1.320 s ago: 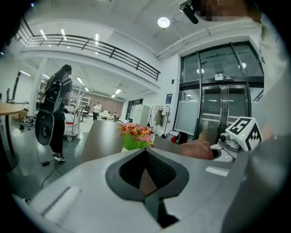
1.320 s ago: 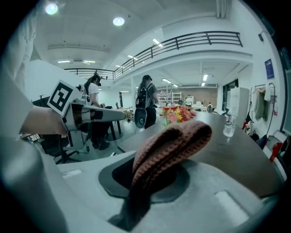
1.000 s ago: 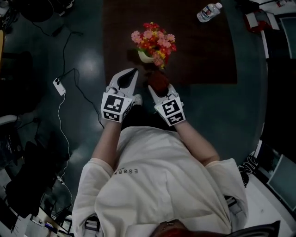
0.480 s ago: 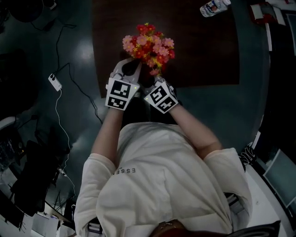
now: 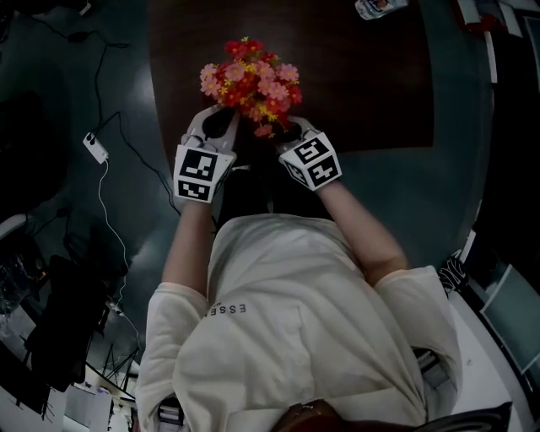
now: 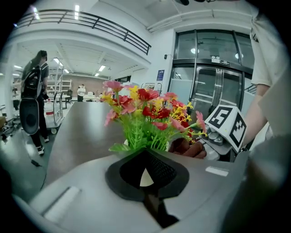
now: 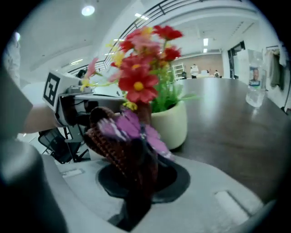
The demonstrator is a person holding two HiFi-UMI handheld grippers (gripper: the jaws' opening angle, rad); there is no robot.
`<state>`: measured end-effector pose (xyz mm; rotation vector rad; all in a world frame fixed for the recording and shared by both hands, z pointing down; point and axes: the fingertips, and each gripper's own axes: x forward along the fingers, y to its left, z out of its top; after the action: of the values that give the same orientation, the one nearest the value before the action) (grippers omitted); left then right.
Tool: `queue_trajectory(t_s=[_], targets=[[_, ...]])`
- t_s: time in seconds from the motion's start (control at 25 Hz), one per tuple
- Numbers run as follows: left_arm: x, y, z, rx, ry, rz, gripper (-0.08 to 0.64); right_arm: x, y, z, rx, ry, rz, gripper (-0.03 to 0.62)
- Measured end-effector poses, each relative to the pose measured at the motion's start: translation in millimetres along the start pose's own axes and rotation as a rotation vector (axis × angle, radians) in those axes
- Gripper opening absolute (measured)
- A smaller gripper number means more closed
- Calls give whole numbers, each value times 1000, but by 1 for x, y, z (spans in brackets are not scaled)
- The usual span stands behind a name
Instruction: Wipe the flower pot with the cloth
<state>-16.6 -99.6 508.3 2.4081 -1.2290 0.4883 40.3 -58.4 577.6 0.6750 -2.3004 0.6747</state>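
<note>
A cream flower pot (image 7: 173,122) full of red, pink and yellow flowers (image 5: 249,80) stands near the front edge of a dark brown table (image 5: 380,93). My left gripper (image 5: 217,128) is shut and empty, close against the pot's left side. Only a sliver of the pot (image 6: 144,178) shows past its tips. At the pot's right side, my right gripper (image 5: 288,135) is shut on a dark brown knitted cloth (image 7: 120,145) with a purple patch. The cloth (image 6: 191,148) hangs just short of the pot wall; whether it touches I cannot tell.
A plastic water bottle (image 5: 377,7) lies at the table's far right and shows standing in the right gripper view (image 7: 255,86). A white power adapter (image 5: 94,148) and its cables lie on the floor at the left. People stand far off in the hall (image 6: 34,95).
Both grippers have moved forward from in front of the table to either side of the pot. The right one carried the cloth in beside the pot's right wall.
</note>
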Motion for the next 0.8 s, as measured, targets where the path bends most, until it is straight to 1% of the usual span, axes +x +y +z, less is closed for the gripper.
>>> queue_trajectory(t_s=[0.08, 0.2, 0.36, 0.52, 0.56, 0.64, 0.72, 0.8], targets=[[-1, 1, -1, -7, -5, 6, 15, -9, -21, -2, 35, -4, -39, 48], [-1, 2, 2, -31, -19, 20, 15, -22, -49, -1, 46, -8, -85, 48], [-3, 3, 10, -109, -19, 56, 15, -32, -78, 1, 46, -11, -121, 49], [-5, -8, 12, -125, -48, 85, 15, -41, -107, 4, 67, 6, -184, 49], [-5, -11, 11, -132, -47, 91, 15, -40, -112, 10, 59, 5, -192, 49], [-2, -12, 9, -143, -31, 114, 15, -33, -118, 30, 19, -16, -179, 49], [-1, -10, 9, -140, -24, 140, 15, -20, -121, 57, -46, -43, -149, 49], [-1, -8, 8, -111, -26, 155, 15, -5, -123, 78, -133, -46, -128, 49]])
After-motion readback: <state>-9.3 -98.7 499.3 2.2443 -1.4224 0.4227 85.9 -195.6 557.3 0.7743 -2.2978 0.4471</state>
